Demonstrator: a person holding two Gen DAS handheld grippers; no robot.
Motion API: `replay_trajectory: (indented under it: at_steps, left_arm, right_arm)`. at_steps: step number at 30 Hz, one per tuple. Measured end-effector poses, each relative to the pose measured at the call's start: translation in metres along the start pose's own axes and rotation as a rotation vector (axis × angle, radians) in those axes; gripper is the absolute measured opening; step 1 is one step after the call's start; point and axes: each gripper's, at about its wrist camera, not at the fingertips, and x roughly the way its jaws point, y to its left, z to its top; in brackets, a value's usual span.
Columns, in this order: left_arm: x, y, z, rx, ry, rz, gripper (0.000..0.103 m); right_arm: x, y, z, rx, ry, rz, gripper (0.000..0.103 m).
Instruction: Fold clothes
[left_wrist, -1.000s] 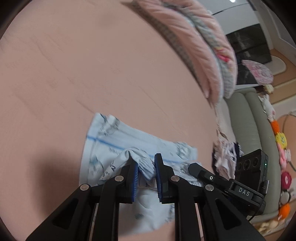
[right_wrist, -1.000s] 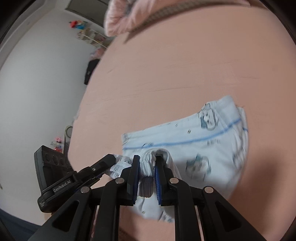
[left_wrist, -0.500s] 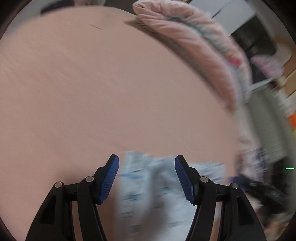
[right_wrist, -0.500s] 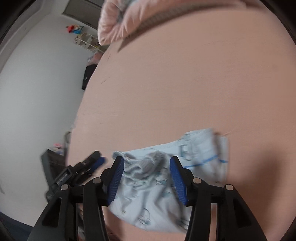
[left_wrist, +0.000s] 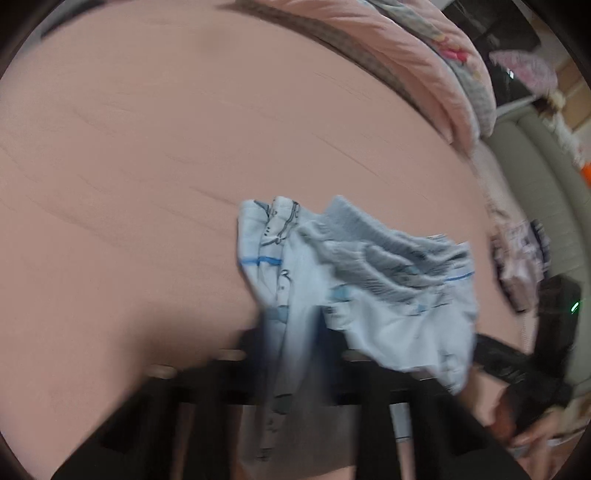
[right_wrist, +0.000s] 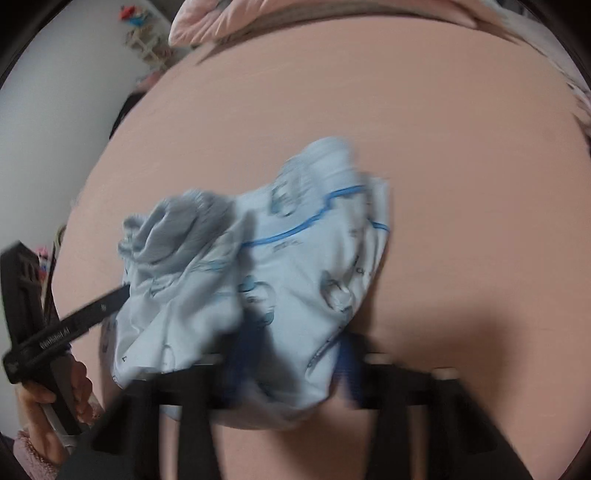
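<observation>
the light-blue shorts (left_wrist: 369, 295) lie bunched on the pink bed (left_wrist: 184, 147), waistband rucked up, not yet a flat neat fold; smoothing and folding look left. left gripper (left_wrist: 291, 354) and right gripper (right_wrist: 291, 369) are blurred under the cloth, so i cannot tell their fingers' state. a quilt (left_wrist: 424, 55) lies beyond, clear of the shorts.

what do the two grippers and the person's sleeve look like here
Both are black frames with pale round bolt heads. The right gripper has blue pads on its fingers. The left gripper, seen side-on, is a black bar with small white lettering, too blurred to read. A fuzzy pink sleeve shows at the wrist.
</observation>
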Motion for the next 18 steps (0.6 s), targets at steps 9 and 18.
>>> replay_trajectory:
  at_steps: [9, 18]
  left_arm:
    - [-0.014, -0.015, -0.012, 0.027, -0.014, -0.036, 0.01]
    - [-0.025, 0.012, -0.022, -0.054, -0.067, -0.015, 0.011]
  right_arm:
    - [-0.035, -0.012, -0.022, 0.031, -0.041, 0.092, 0.006]
    - [-0.042, -0.064, -0.019, 0.2, -0.015, 0.192, 0.027]
